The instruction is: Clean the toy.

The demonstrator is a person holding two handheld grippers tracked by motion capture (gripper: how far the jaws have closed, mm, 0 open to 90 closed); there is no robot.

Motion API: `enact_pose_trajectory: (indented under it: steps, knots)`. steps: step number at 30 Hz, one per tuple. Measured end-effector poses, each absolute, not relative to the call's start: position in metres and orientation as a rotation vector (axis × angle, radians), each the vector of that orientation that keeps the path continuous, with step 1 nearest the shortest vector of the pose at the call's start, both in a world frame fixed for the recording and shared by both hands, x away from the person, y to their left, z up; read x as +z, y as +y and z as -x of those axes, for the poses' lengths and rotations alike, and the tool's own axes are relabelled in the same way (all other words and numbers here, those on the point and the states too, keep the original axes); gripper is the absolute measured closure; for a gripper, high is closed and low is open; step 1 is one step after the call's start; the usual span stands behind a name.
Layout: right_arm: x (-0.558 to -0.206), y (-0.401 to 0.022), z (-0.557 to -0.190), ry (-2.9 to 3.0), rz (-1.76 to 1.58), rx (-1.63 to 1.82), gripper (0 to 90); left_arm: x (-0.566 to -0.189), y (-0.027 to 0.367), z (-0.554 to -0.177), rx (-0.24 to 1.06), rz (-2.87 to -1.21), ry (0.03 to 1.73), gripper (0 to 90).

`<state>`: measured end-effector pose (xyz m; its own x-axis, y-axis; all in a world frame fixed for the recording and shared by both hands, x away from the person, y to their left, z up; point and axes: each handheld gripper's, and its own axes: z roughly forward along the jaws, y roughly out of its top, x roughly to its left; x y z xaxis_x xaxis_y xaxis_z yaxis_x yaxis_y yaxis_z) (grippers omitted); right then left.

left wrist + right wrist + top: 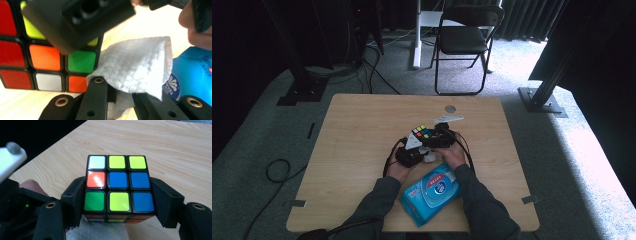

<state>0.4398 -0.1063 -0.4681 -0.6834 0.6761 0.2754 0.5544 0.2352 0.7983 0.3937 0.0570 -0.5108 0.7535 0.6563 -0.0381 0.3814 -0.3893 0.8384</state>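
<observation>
Your right gripper (pixel 117 202) has its black jaws clamped on two opposite sides of the multicoloured plastic puzzle cube (pixel 117 183), holding it near the middle of the light wooden desk (pixel 362 130). In the right gripper view the face turned to you reads white, yellow, yellow along the far row, orange, blue, blue in the middle, and green, yellow, blue nearest the jaws. In the high view the cube (pixel 422 133) sits just beyond your hands.

Your left gripper (pixel 120 95) has its jaws drawn nearly together, pinching a folded white textured wet wipe (pixel 140 67). The wipe lies against the lower edge of the cube (pixel 50 60) beside a green and an orange sticker, and in the right gripper view it shows just under the cube (pixel 97 232).

A blue plastic pack of wet wipes (pixel 432 192) with a round lid lies on the desk between your forearms, close to the near edge. A black folding chair (pixel 464 37) stands on the carpet beyond the desk.
</observation>
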Motion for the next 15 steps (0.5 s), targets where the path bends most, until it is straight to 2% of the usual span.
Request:
enact_pose_trajectory:
  steps: [15]
  knots:
    - [-0.463, -0.118, -0.442, 2.336, -1.2, 1.447, 34.3, -0.522, 0.079, -0.397, 0.389, -2.025, 0.864, 84.7]
